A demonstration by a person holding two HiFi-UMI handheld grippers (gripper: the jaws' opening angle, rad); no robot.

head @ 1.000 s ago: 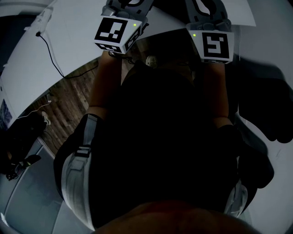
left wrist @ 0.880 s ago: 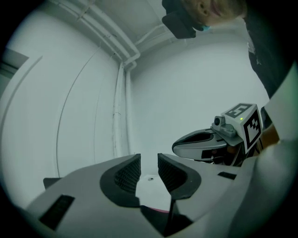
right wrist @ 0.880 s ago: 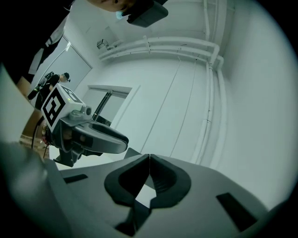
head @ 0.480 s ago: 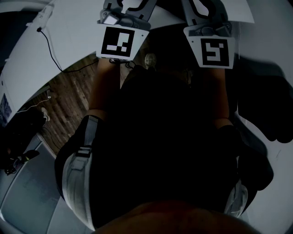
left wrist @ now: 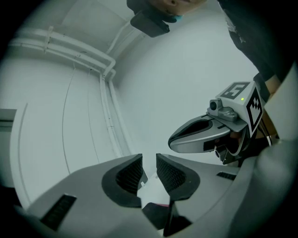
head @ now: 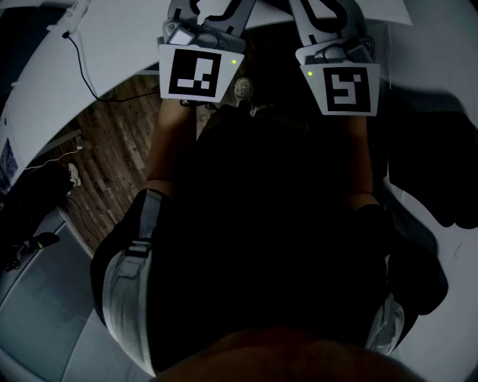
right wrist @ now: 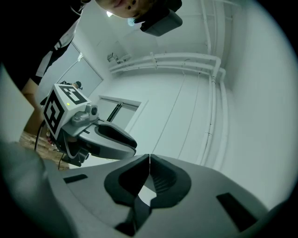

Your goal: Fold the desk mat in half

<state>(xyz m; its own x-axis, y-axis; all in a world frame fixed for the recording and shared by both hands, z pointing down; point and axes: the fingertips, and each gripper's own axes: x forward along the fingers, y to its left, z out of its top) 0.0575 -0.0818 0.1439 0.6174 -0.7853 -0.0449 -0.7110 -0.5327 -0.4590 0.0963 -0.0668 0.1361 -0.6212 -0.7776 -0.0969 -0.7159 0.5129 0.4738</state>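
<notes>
The head view looks down my own dark torso, and both grippers show only at the top edge, by their marker cubes, left [head: 196, 73] and right [head: 345, 86]. A strip of the white desk mat [head: 385, 10] shows beyond them. In the left gripper view my left gripper [left wrist: 149, 166] points up at a pale wall. Its jaws are closing, with a gap still between the pads. A white fold of the mat [left wrist: 152, 191] lies low between them. In the right gripper view my right gripper [right wrist: 149, 162] is shut on a thin white edge of the mat [right wrist: 149, 158].
A white tabletop [head: 112, 37] with a black cable [head: 81, 63] lies at the upper left, with wooden floor [head: 112, 149] below its edge. Dark items [head: 30, 201] sit on the floor at left. A large dark shape [head: 433, 164] lies at right. White pipes [right wrist: 186, 60] run along the wall.
Both grippers have shifted toward the top of the head view. The left marker cube has turned to face the camera squarely. More wooden floor shows below the table edge.
</notes>
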